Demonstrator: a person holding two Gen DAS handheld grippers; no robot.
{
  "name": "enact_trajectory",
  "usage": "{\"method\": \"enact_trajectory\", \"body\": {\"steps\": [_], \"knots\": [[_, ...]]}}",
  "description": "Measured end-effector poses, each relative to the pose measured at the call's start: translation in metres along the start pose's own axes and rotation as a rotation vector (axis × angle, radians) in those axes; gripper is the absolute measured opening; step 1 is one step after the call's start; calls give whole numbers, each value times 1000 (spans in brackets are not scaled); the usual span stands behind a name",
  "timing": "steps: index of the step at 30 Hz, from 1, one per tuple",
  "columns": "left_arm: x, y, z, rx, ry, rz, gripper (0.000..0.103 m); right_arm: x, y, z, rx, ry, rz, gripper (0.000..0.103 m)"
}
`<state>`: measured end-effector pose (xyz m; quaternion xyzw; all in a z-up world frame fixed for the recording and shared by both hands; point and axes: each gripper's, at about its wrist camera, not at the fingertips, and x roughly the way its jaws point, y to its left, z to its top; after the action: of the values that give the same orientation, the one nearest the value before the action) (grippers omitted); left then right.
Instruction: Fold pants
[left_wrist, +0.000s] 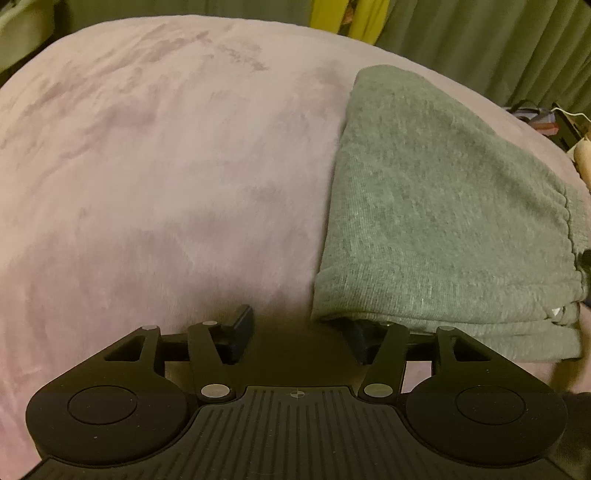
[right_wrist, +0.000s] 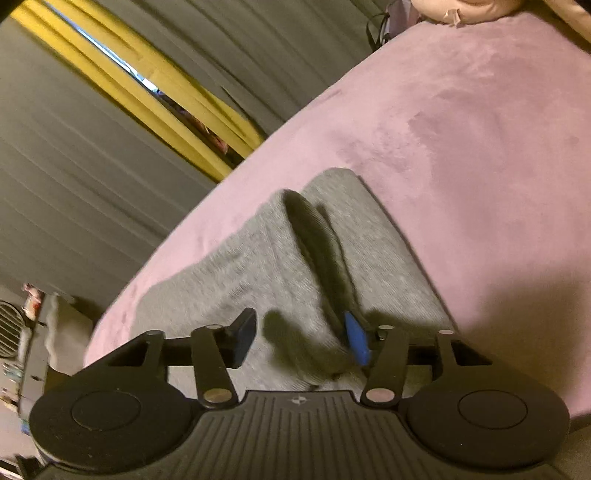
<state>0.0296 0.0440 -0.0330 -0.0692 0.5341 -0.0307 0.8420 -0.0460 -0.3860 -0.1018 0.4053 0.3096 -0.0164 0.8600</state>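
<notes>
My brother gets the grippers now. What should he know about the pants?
Left gripper: open, holding nothing, at the near left corner of the gray pants; one finger is tucked under the edge.
Right gripper: open, over the pants, empty.
Pants lie folded in a stacked bundle on the pink blanket.
Done: most folds. Left: perhaps one last fold or a tidy; hard to tell.

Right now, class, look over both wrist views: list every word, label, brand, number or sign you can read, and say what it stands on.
No text can be read in either view.
pants: plain grey knit; a small white tag at the hem, too small to read.
blanket: plain pink, no print.
left gripper and right gripper: only a small crosshair mark on each body, no letters.
</notes>
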Motion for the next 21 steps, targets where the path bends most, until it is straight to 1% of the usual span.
{"method": "enact_trajectory", "body": {"steps": [2,5,8,10,13,16,18,19,20,21], "knots": [[-3,0,-3,-3,-2,1,61,2,-4,-4,23,27,1,63],[-8,-1,-6,-10,-19,-1,62,3,-15,-10,93,43,18,75],[-20,0,-12,-14,-76,-20,64,3,-28,-11,174,57,60,76],[-27,3,-15,-27,-116,-55,65,4,-36,-11,213,64,92,77],[-36,10,-22,-70,-168,-117,66,9,-46,-9,274,75,138,82],[-44,18,-29,-118,-215,-168,67,13,-48,-6,285,90,155,86],[-50,23,-31,-148,-266,-191,68,14,-45,-4,270,95,165,85],[-53,26,-33,-168,-301,-192,71,15,-45,-3,267,95,167,84],[-57,29,-35,-197,-334,-190,78,17,-46,-2,267,95,167,78],[-60,33,-37,-235,-365,-188,81,18,-47,0,267,94,163,70]]}}
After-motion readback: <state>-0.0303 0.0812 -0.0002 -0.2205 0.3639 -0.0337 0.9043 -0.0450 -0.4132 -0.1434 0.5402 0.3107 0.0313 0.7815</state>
